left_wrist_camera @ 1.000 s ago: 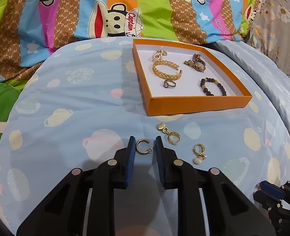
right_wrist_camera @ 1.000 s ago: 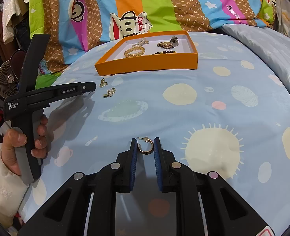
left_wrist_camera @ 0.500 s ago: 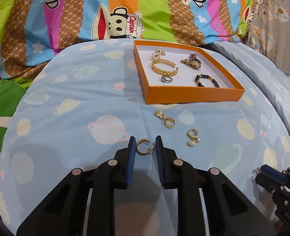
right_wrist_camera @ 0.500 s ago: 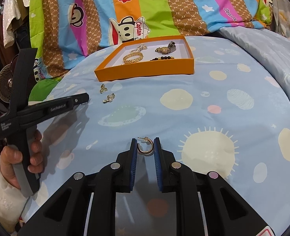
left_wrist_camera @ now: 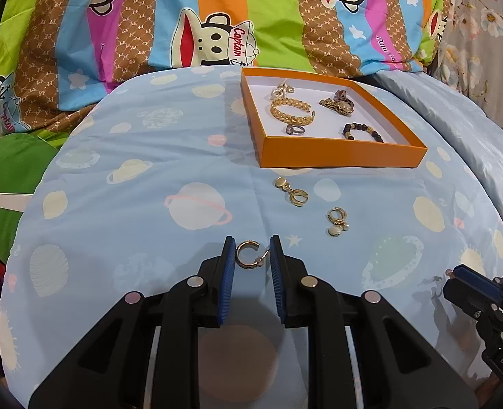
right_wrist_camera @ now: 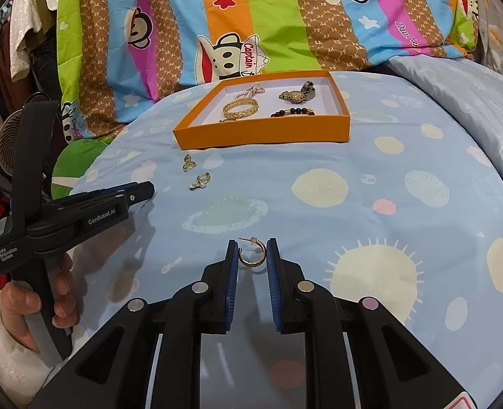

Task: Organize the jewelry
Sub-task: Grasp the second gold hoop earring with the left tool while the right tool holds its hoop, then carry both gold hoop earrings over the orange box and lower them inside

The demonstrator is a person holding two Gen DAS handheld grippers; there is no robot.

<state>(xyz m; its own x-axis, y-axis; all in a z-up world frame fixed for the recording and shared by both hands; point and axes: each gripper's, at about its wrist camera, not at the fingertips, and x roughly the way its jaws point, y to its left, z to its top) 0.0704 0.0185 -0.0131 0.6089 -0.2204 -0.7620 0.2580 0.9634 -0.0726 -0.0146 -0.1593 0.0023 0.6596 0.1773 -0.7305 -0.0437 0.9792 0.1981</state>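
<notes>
Both hold hoop earrings: left gripper (left_wrist_camera: pixel 251 250) clamps hoop (left_wrist_camera: pixel 247 254), gap facing right; right gripper (right_wrist_camera: pixel 251 252) clamps second hoop (right_wrist_camera: pixel 252 253), post pointing left. Ring (left_wrist_camera: pixel 295 130) in orange box (left_wrist_camera: pixel 340 155) half-hidden by wall in right view.

A bed is spread with a pale blue sheet (left_wrist_camera: pixel 149 184) printed with planets and suns. Behind it lies a striped quilt (left_wrist_camera: pixel 285 17) with cartoon monkey faces, and a floral cloth (left_wrist_camera: pixel 483 34) at the far right. In the right wrist view, a small fan (right_wrist_camera: pixel 9 136) and hanging clothes (right_wrist_camera: pixel 30 34) stand at the left.
</notes>
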